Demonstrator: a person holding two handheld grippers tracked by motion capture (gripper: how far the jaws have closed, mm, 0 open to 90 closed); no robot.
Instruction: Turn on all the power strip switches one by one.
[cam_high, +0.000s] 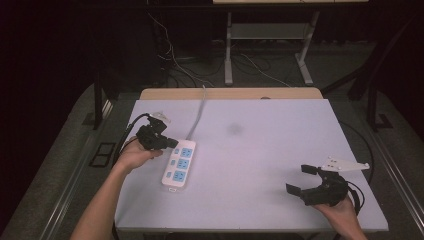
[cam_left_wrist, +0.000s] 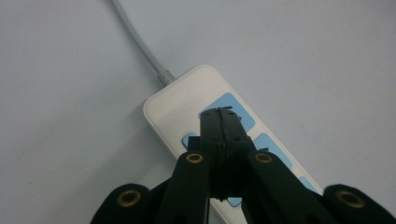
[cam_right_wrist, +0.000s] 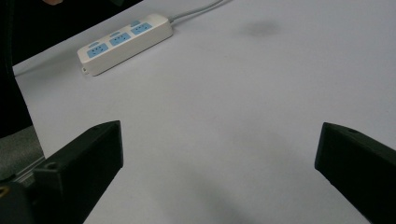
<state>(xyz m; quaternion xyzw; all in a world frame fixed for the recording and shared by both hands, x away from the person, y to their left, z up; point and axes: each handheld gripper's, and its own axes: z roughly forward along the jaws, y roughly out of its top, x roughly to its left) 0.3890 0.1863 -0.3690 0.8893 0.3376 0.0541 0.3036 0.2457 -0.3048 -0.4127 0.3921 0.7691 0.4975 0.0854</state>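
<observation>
Left gripper clenched empty, tips over far end of power strip. Right gripper released, near right of table.

counter wide open between power strip at left and right gripper; only strip and its cord obstruct

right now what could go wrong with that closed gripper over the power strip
1. The left hand-held gripper, jaws shut, sits right over the power strip; pushing off-centre could slide the loose strip across the table.
2. The strip's grey cable trails off the far edge and could tug it askew.
3. The right hand-held gripper is open and far off, so nothing steadies the strip.
</observation>
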